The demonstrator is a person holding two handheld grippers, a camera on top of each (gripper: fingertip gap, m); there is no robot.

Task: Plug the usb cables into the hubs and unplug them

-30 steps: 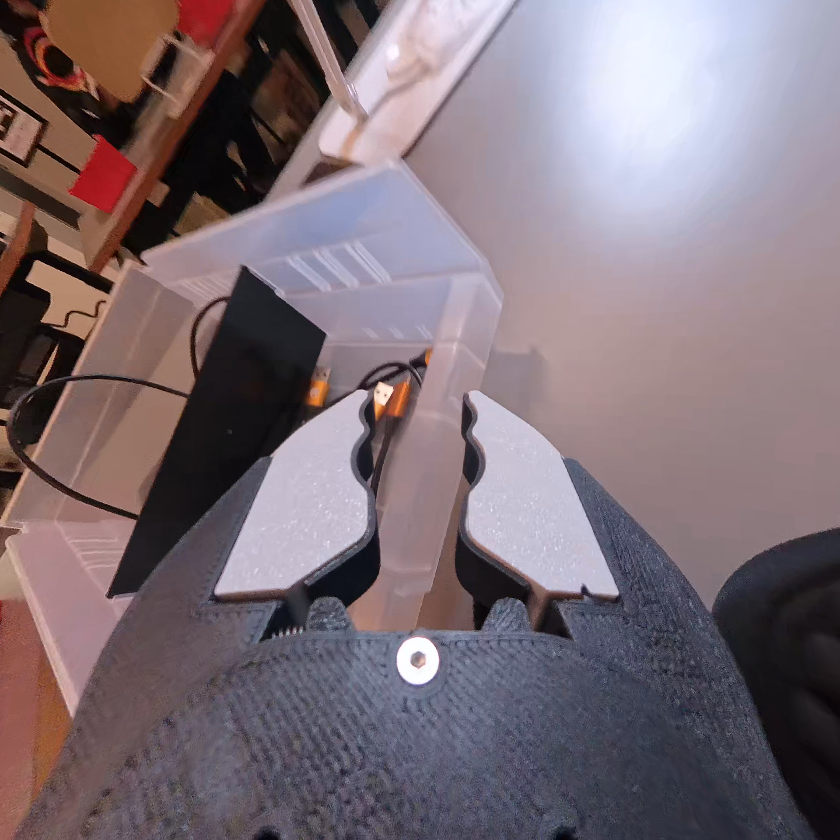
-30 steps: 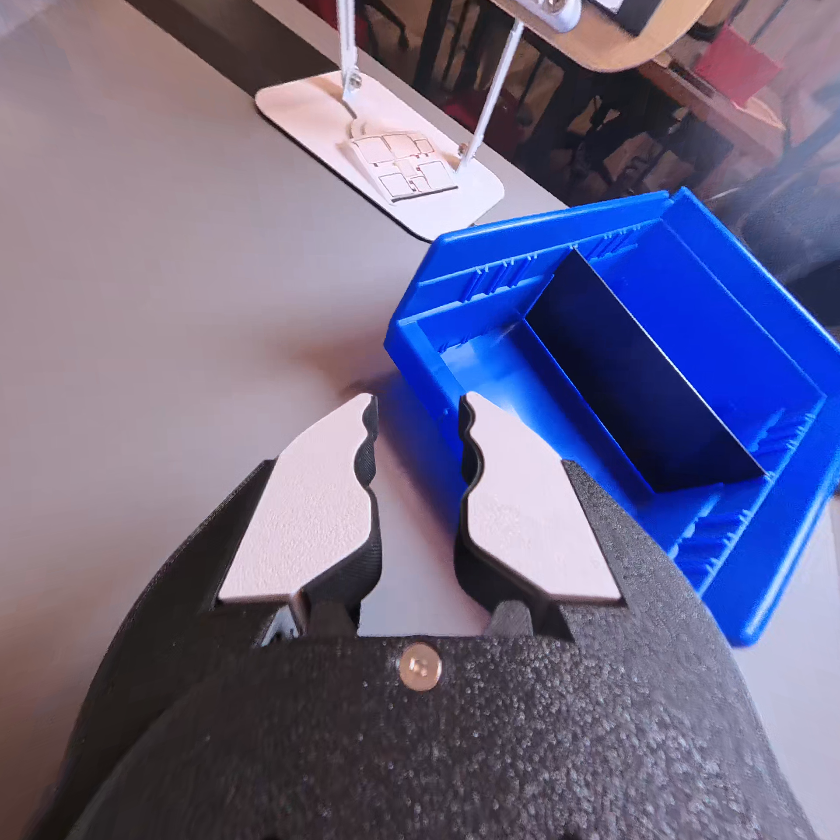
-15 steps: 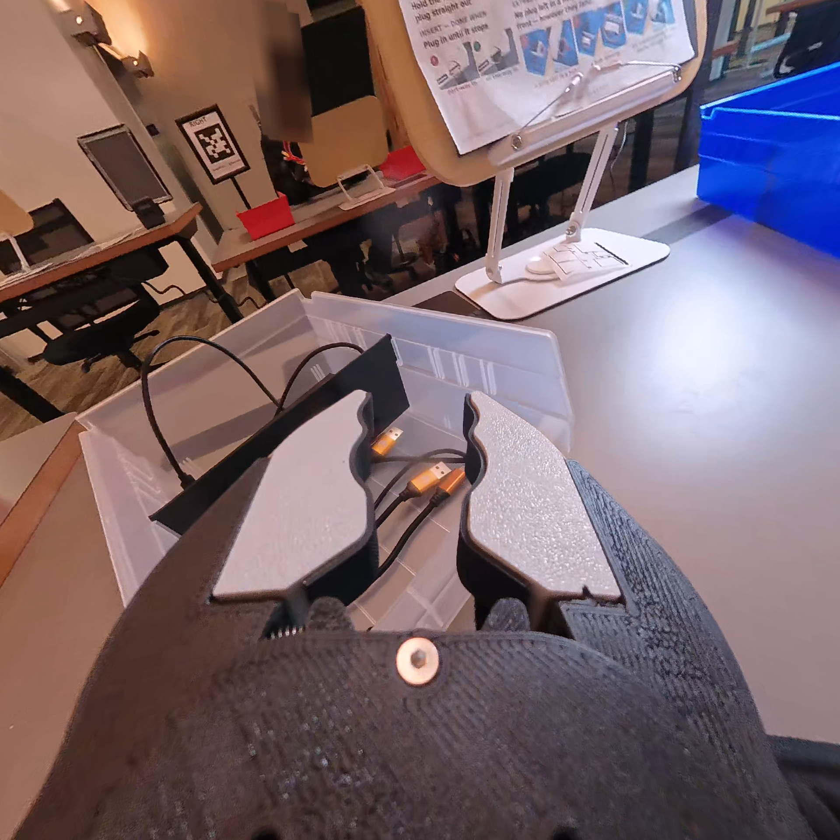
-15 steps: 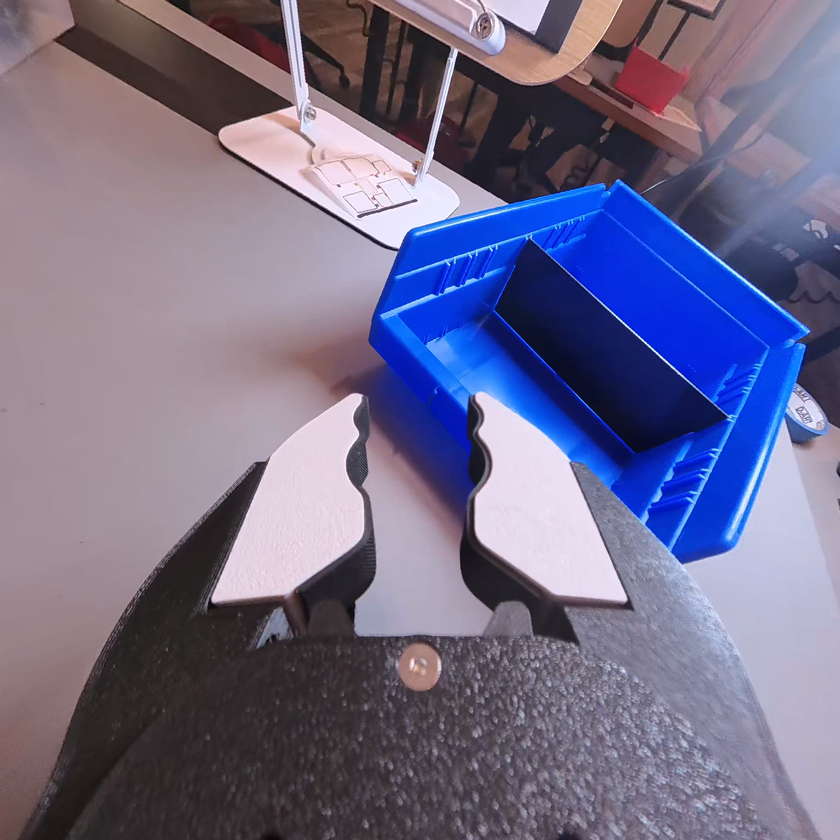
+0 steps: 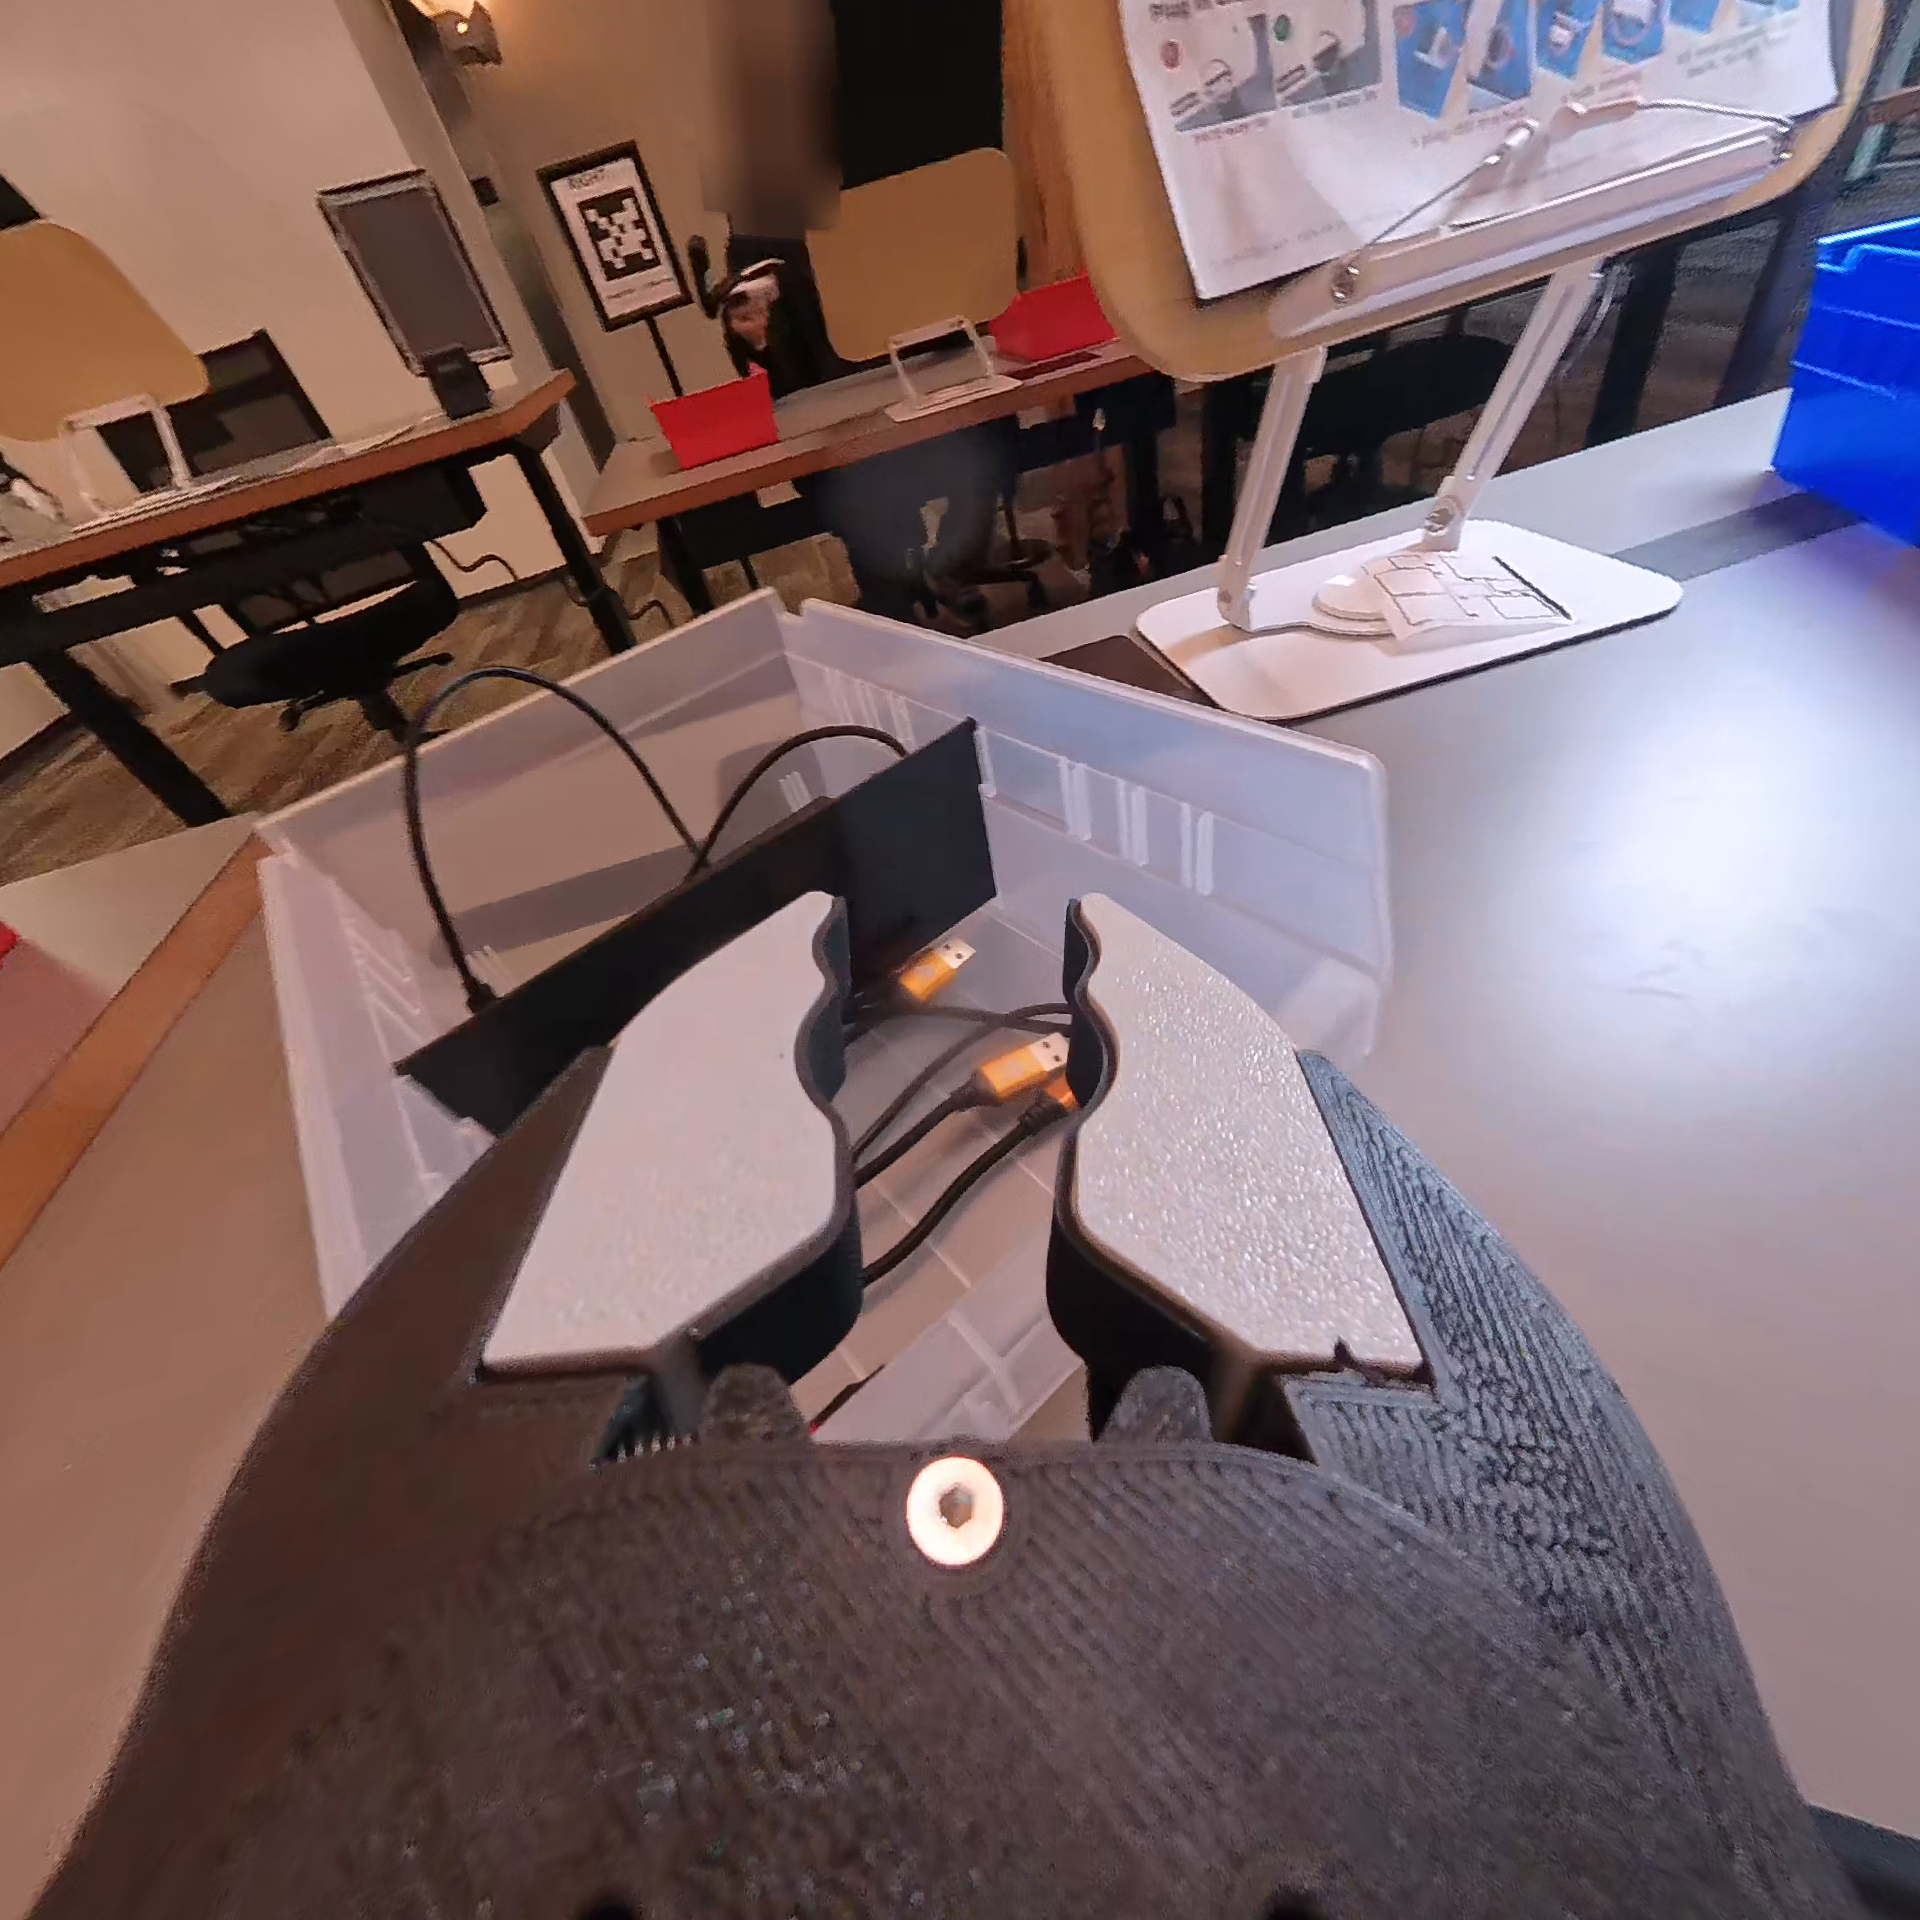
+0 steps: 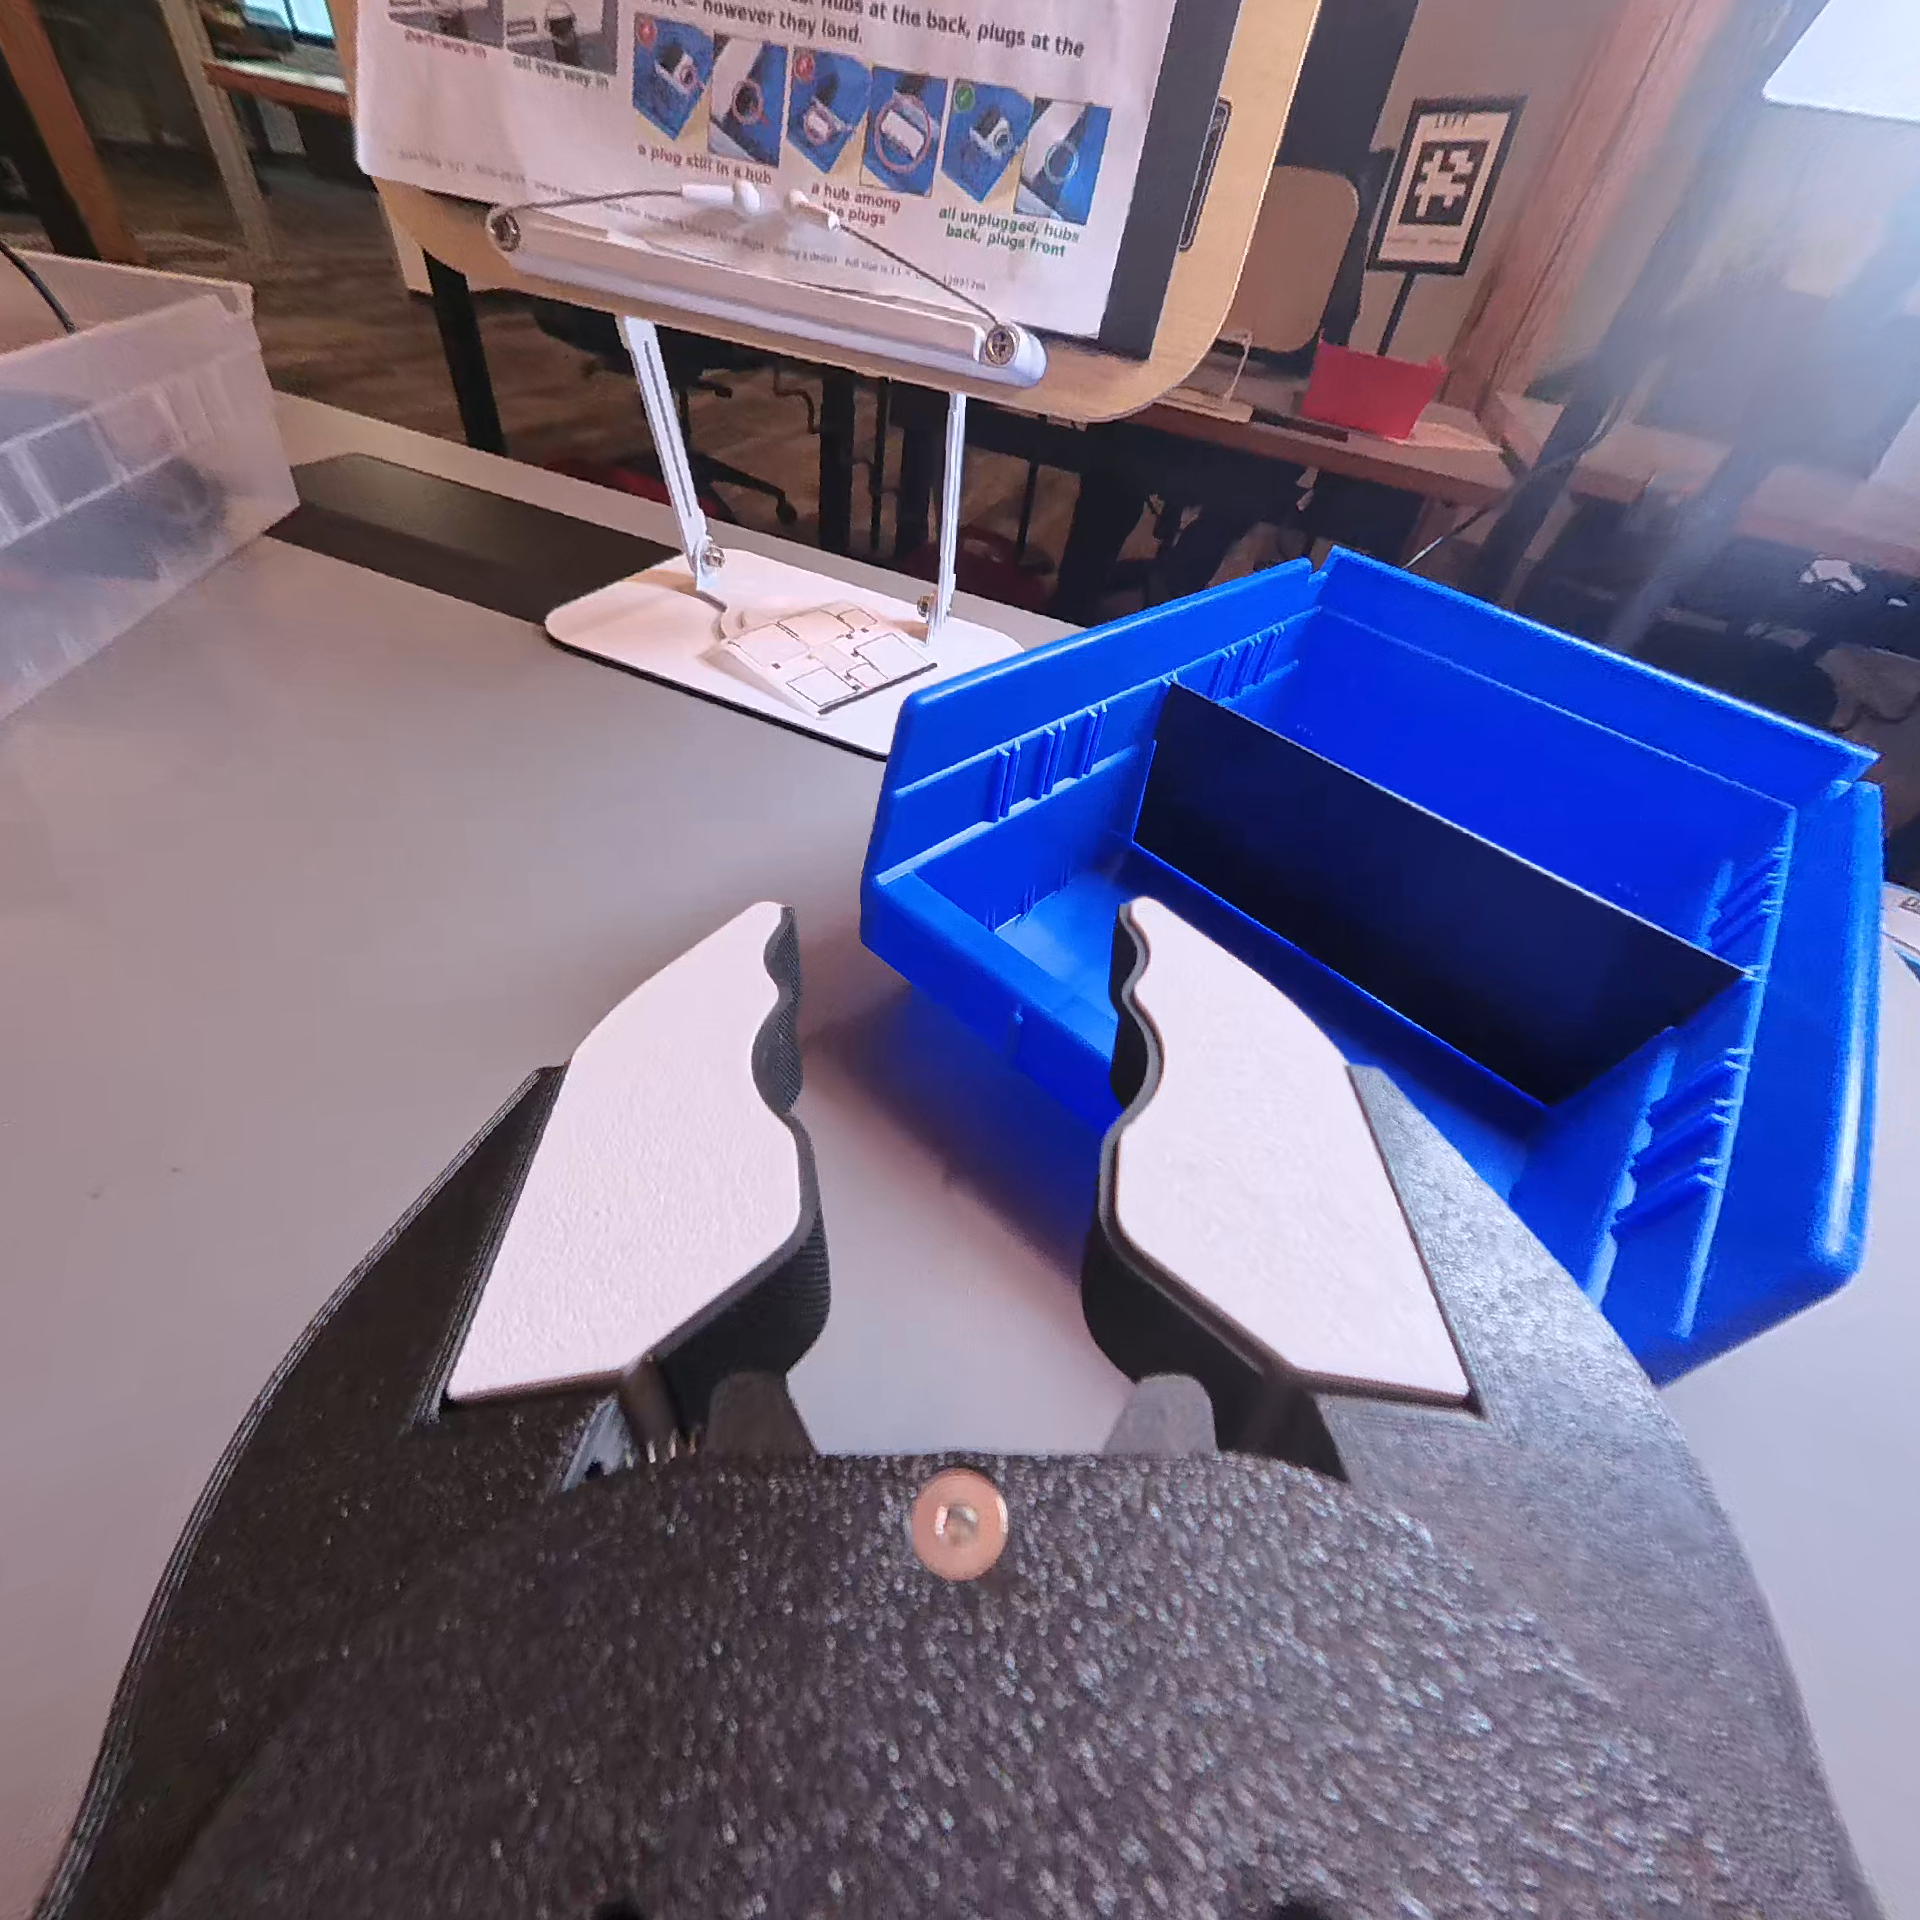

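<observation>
Since one second ago my left hand-held gripper (image 5: pixel 951 925) has swung up from a steep tilted look at the clear bin (image 5: pixel 1174 821) to a level one, and it now hovers over the front compartment; my right hand-held gripper (image 6: pixel 951 920) has risen too, and its fingers stand wider apart than before. The left one is also apart and holds nothing. The USB cables (image 5: pixel 935 1132) lie on the floor of the clear bin, in front of the black divider (image 5: pixel 727 935), directly ahead of and below the left fingers. I can see two orange plugs: the nearer orange plug (image 5: pixel 1023 1070) sits just beside the right finger, and the farther orange plug (image 5: pixel 930 971) lies close to the divider. Their long axes run from near-left to far-right, metal ends pointing away from me. The left hand-held gripper is clearly the nearer one; the right one faces the blue bin (image 6: pixel 1766 1226), well apart on the grey counter (image 6: pixel 312 883), and its compartments look empty to me. I see no hub; more black cable (image 5: pixel 436 831) loops behind the divider. I judge the next move is to lower the left fingers across the nearer plug's body.
</observation>
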